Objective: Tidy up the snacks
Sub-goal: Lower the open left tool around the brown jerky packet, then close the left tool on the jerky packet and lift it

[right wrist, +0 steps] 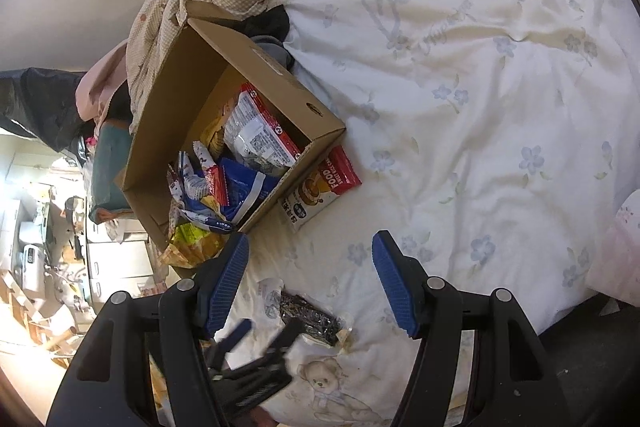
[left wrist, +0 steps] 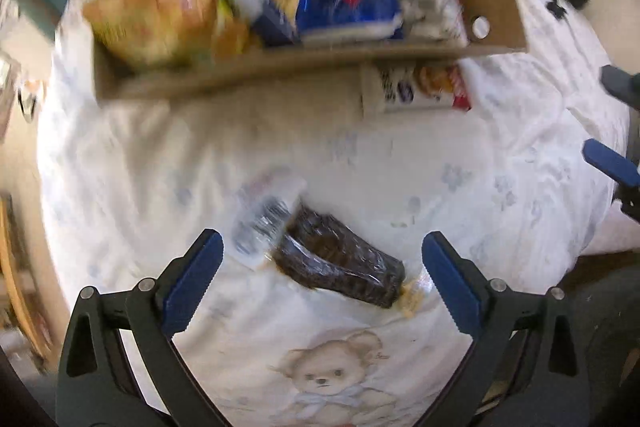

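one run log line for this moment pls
left claw: open, above dark snack pack | right claw: open, empty | cardboard box: holds snacks | bed sheet

A cardboard box [right wrist: 256, 75] sits open on the bed, crammed with snack packets [right wrist: 256, 143]. Just outside its near wall a red-and-white packet [right wrist: 320, 187] lies flat. Nearer than the box lies a dark snack [left wrist: 340, 263] in clear wrap.

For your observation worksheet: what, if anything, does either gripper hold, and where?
Nothing. Left gripper and right gripper are open; the dark snack packet lies on the bedspread.
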### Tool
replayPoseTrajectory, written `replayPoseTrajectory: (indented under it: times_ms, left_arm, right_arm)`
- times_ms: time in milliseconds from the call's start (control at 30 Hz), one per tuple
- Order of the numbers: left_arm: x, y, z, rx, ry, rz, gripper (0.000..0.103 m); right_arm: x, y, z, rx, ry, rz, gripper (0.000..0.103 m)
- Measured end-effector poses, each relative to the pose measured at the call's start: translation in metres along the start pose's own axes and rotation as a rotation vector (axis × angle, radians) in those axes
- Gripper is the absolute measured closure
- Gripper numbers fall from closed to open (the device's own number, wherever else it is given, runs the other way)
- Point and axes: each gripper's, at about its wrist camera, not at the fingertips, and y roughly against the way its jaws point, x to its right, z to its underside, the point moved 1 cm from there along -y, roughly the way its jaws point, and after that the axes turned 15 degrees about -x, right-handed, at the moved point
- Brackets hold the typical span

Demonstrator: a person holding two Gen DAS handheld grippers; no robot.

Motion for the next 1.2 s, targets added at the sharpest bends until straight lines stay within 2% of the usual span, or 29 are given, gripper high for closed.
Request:
replayPoseTrajectory:
  times_ms: [167, 200, 233, 267, 333, 367, 467, 567, 633, 667, 800, 900, 1033, 1167, 1200]
  left_arm:
    - [-0.002, 0.002, -0.016, -0.025, -0.191, -0.133, 0.004]
    - [0.006, -0.003, -0.016, -0.047, -0.206, -0.151, 0.004]
    - [0.004, -0.006, -0.017, -0.071, -0.180, -0.168, 0.004]
    - [-0.003, -0.009, -0.018, -0.103, -0.098, -0.156, 0.004]
    - [-0.020, -0.015, -0.017, -0.156, 0.110, -0.070, 0.004]
    - [-0.033, -0.018, -0.013, -0.171, 0.260, -0.011, 0.004]
    - [-0.054, -0.028, 0.002, -0.187, 0.587, 0.083, 0.004]
    - [-0.054, -0.045, 0.011, -0.223, 0.724, 0.123, 0.004]
    - [-0.048, -0.053, 0.010, -0.233, 0.744, 0.106, 0.003]
    - [-0.044, -0.054, 0.012, -0.219, 0.741, 0.074, 0.001]
    - [-0.031, -0.053, 0.002, -0.190, 0.696, -0.003, 0.000]
    - [-0.017, -0.054, -0.008, -0.200, 0.684, -0.020, 0.000]
    - [-0.006, -0.065, -0.018, -0.213, 0.652, 0.021, 0.001]
    - [-0.016, -0.069, -0.003, -0.209, 0.554, 0.027, 0.014]
    - [-0.018, -0.068, 0.000, -0.204, 0.526, 0.024, 0.021]
  right_arm:
    - [0.000, -0.001, -0.001, -0.006, -0.002, 0.000, 0.036]
    - [0.000, -0.002, -0.001, -0.009, -0.002, 0.001, 0.036]
    - [0.000, -0.003, -0.002, -0.012, -0.004, -0.002, 0.036]
    - [0.000, -0.003, -0.002, -0.012, -0.005, -0.004, 0.036]
    - [0.000, -0.003, -0.002, -0.012, -0.007, -0.005, 0.036]
    - [0.000, -0.003, -0.003, -0.012, -0.007, -0.007, 0.036]
    - [-0.002, -0.004, -0.004, -0.011, -0.006, -0.010, 0.036]
    - [-0.002, -0.005, -0.004, -0.015, -0.005, -0.008, 0.036]
    - [-0.001, -0.007, -0.004, -0.020, -0.007, -0.004, 0.036]
    - [0.001, -0.007, -0.004, -0.022, -0.010, -0.003, 0.036]
    - [0.004, -0.004, -0.005, -0.019, -0.018, -0.001, 0.036]
    - [0.004, -0.004, -0.006, -0.014, -0.020, 0.001, 0.036]
    - [0.004, -0.005, -0.008, -0.018, -0.022, -0.003, 0.036]
    - [0.001, -0.005, -0.008, -0.016, -0.013, 0.002, 0.036]
    - [0.001, -0.005, -0.008, -0.016, -0.011, 0.003, 0.036]
